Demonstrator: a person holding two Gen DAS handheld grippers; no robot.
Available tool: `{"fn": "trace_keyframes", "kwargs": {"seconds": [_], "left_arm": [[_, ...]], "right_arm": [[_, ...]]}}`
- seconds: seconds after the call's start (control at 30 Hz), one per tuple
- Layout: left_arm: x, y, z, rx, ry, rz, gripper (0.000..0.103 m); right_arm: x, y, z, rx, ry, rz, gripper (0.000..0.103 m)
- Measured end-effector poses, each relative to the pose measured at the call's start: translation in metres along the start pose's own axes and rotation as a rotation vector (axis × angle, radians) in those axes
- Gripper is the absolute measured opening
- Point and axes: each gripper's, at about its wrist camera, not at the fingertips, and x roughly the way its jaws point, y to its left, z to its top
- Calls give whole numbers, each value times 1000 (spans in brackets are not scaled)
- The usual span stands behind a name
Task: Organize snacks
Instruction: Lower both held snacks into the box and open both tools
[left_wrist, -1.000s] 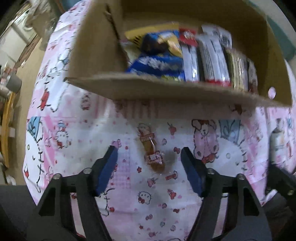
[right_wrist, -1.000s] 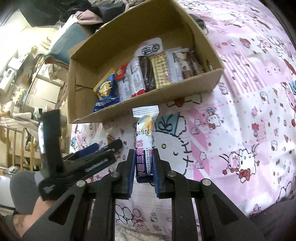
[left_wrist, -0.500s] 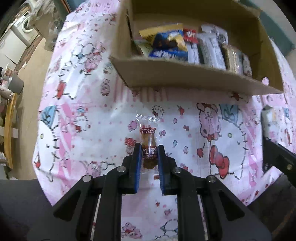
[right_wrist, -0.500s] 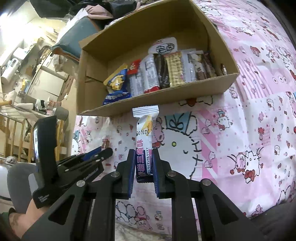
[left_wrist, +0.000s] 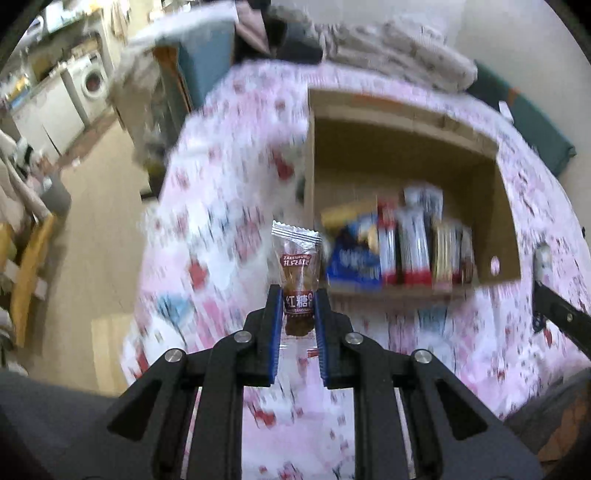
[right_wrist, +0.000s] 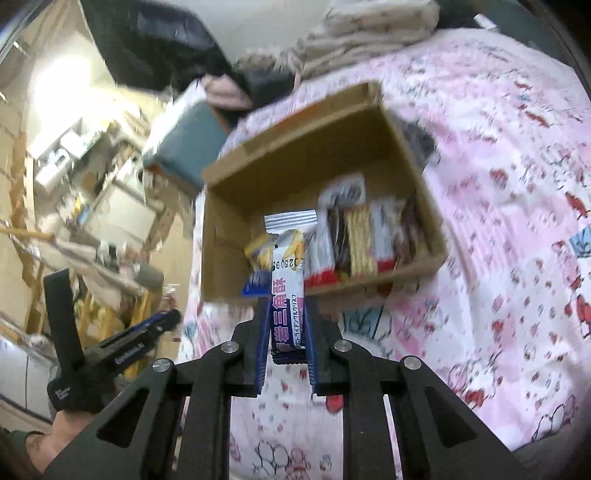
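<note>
My left gripper (left_wrist: 298, 300) is shut on a clear-wrapped brown sugar candy (left_wrist: 298, 269) and holds it up above the pink cloth, left of the cardboard box (left_wrist: 406, 147). My right gripper (right_wrist: 286, 321) is shut on a white and purple snack bar (right_wrist: 288, 266), held upright in front of the same box (right_wrist: 295, 162). The box holds a row of packaged snacks (left_wrist: 402, 251), also seen in the right wrist view (right_wrist: 362, 240). The left gripper also shows in the right wrist view (right_wrist: 147, 328) at the lower left.
The box sits on a bed with a pink cartoon-print cloth (right_wrist: 517, 221). Folded blankets (left_wrist: 388, 55) lie behind the box. A teal cushion (right_wrist: 181, 144) and room furniture (left_wrist: 74, 88) lie to the left, beyond the bed's edge.
My left gripper closed on the candy and has lifted it off the cloth. My right gripper has risen with the snack bar, and the box now looks lower and more open from above.
</note>
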Motion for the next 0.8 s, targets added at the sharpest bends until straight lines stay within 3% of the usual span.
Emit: {"fn": "trace_keyframes", "kwargs": {"seconds": [0.33,0.8], "left_arm": [[3,-21,69,32,-74,-12,14],[59,-92,81,174,-28,-10,14]], "right_arm": [[-6,-20,52,33,-143,-88,18],[62,-34,79,-15,8,-132,18]]}}
